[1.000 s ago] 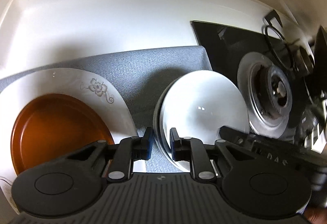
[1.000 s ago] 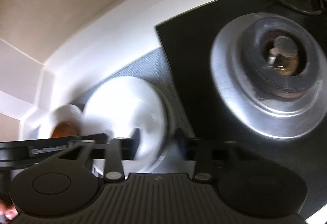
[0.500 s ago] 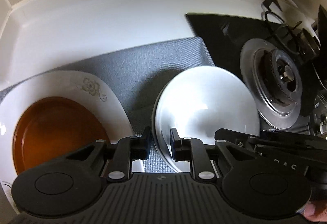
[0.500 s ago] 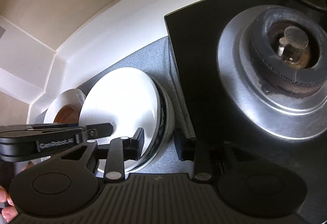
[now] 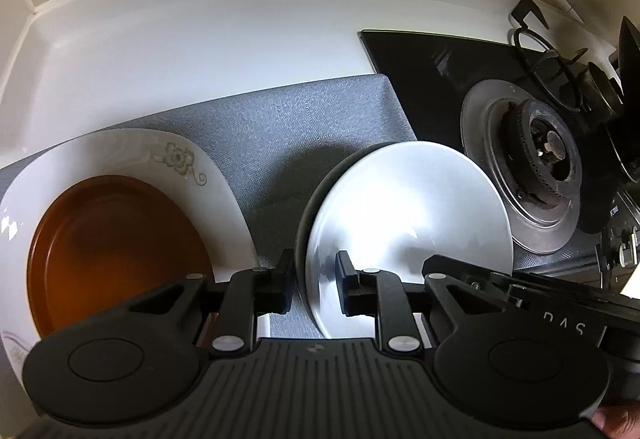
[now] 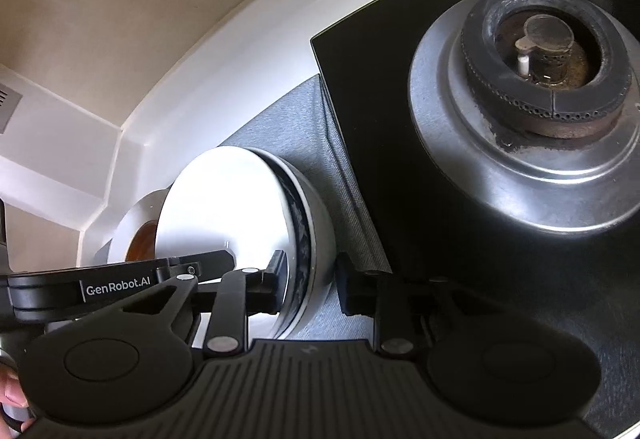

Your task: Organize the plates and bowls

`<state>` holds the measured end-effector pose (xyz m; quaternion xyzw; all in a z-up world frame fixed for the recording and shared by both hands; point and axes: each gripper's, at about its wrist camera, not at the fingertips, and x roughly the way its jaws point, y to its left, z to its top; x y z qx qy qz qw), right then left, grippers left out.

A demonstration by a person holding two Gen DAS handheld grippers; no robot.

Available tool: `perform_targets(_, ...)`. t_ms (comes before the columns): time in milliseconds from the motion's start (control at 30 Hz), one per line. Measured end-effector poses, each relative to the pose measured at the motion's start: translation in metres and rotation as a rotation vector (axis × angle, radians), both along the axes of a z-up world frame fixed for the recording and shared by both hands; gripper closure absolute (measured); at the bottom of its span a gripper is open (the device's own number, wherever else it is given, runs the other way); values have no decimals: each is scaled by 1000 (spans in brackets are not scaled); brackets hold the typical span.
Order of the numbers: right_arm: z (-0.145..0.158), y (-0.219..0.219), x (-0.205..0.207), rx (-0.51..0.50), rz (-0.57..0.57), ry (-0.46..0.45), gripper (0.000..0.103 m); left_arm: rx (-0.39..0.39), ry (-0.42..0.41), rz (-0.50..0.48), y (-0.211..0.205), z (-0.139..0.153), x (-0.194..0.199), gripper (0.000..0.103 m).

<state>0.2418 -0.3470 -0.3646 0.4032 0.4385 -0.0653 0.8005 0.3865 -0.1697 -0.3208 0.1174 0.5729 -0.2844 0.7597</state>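
The white bowl [image 5: 408, 215] sits nested in a second bowl [image 6: 316, 231] on the grey mat [image 5: 288, 127] beside the stove burner [image 6: 548, 79]. The left gripper [image 5: 313, 285] clamps its near rim; the right gripper [image 6: 310, 287] straddles the opposite rim, jaws closing around both bowls.

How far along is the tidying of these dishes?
Done, it seems: the brown plate sits stacked on the flowered white plate, and the white bowl is nested in a patterned bowl on the grey mat. In hand: the left gripper and the right gripper both straddle the bowls' rim; the right's jaws are closing on it. Left: probably moving the bowl stack to wherever it belongs.
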Motion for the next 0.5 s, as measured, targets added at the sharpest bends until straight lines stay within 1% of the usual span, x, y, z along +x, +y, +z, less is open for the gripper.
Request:
perform_targets(167,18,2,-11,21,-39,-18,75,-23,17,28,9,17,-7,81)
perform_targets(300,41,15,-17,5,-20,-43,75,-36,0,49,24,41,-16,81)
perform_targets(500,68,46,-19,10,5,-57,75,-39,11,91,61,67,-23,81)
